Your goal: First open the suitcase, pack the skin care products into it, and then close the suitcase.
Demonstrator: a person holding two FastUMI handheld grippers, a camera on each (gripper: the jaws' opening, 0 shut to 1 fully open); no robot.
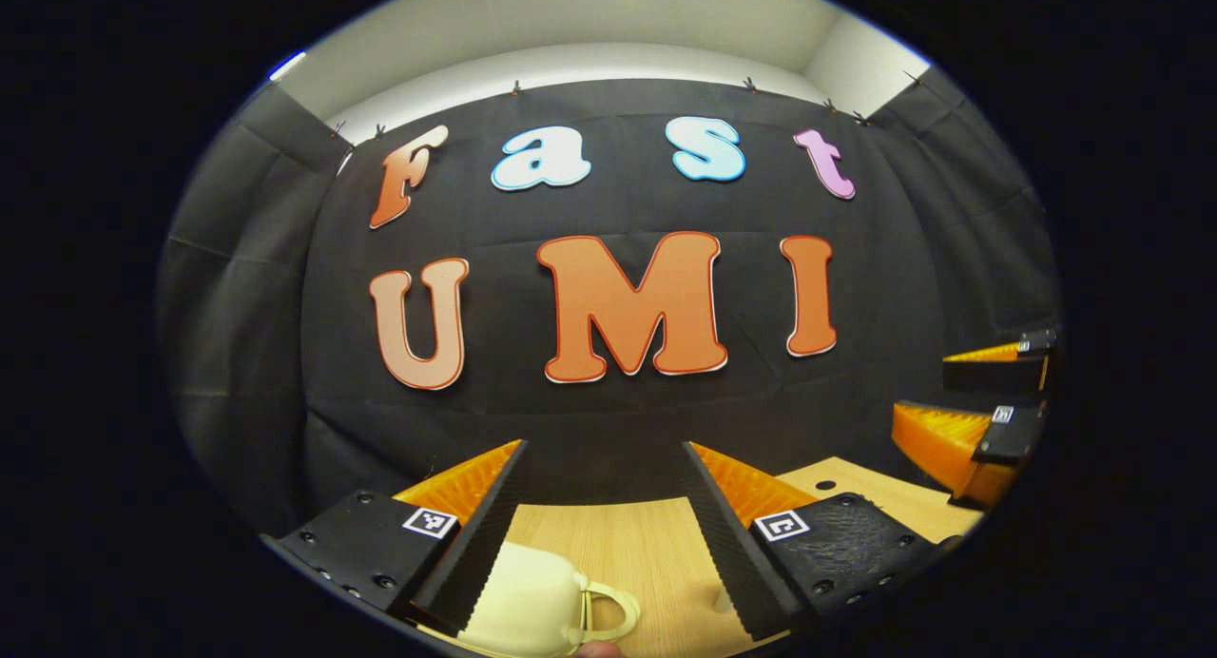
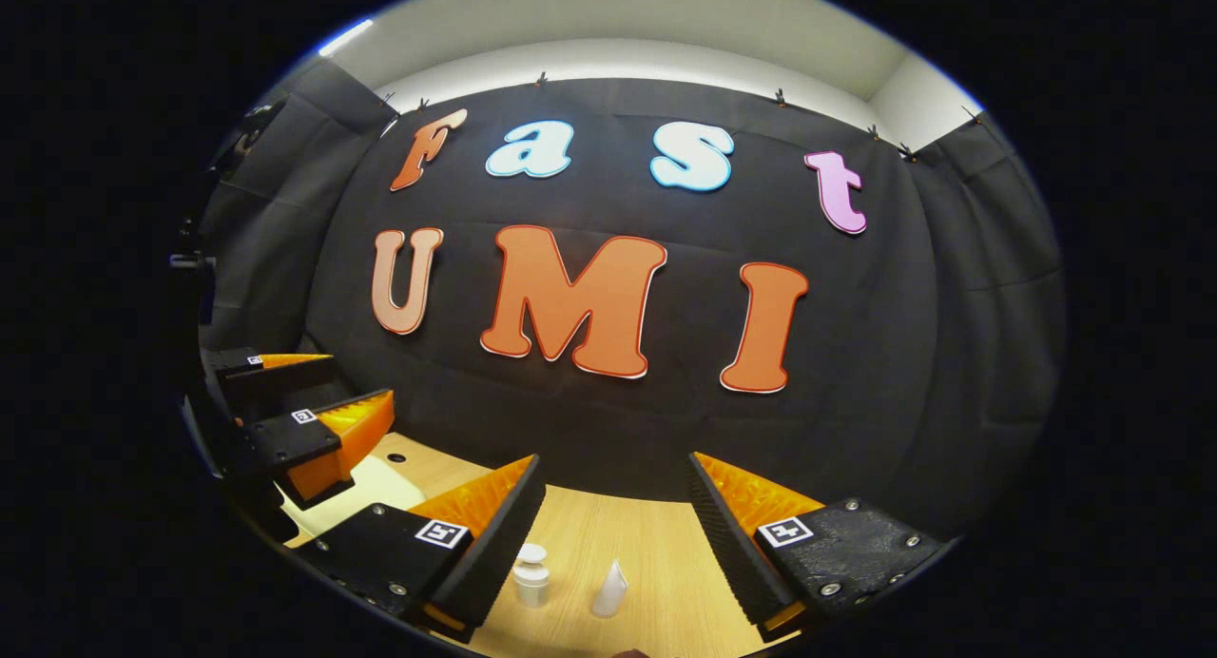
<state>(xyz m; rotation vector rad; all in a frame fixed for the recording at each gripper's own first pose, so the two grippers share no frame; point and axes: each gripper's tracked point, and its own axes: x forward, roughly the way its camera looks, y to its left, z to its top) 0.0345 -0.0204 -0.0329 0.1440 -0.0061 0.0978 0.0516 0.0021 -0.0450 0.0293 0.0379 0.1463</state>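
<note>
A cream suitcase with a loop handle lies on the wooden table, low between the fingers of my left gripper, which is open and holds nothing. In the right gripper view, a small white bottle and a white tube stand on the table between the fingers of my right gripper, also open and apart from them. A pale patch at the left looks like the suitcase. The right gripper hangs open at the far right, and the left gripper shows open at the left.
The black cloth wall closes off the back of the table and wraps round both sides. A small round hole sits in the tabletop near the far edge. Both grippers hover above the table, side by side.
</note>
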